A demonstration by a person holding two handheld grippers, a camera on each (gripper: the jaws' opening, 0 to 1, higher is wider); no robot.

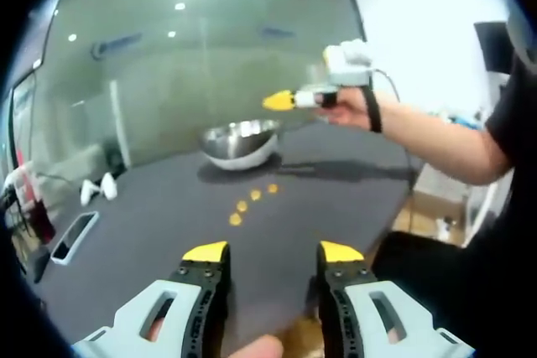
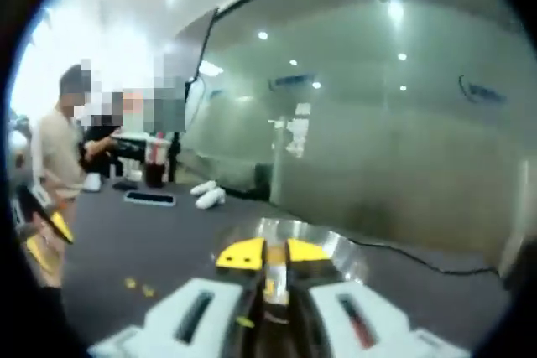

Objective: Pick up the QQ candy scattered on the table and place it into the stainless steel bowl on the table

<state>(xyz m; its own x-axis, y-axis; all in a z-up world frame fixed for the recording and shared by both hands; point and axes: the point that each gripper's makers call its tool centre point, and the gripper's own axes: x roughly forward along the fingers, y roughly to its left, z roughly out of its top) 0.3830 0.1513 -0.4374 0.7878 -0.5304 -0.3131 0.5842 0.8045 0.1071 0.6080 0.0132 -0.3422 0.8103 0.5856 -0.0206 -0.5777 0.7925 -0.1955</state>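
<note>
Four small yellow candies [image 1: 252, 199] dot the dark table [image 1: 168, 215] at centre frame; left gripper [image 1: 273, 252] released, right gripper [image 2: 273, 253] clenched above the shiny steel bowl [image 1: 240, 143].

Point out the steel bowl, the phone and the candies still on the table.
Steel bowl [image 1: 239, 144]: left gripper view, outer wall.
Phone [image 1: 74, 237]: left gripper view, screen middle.
Candies [image 1: 241, 205]: left gripper view, second piece of four.
</note>
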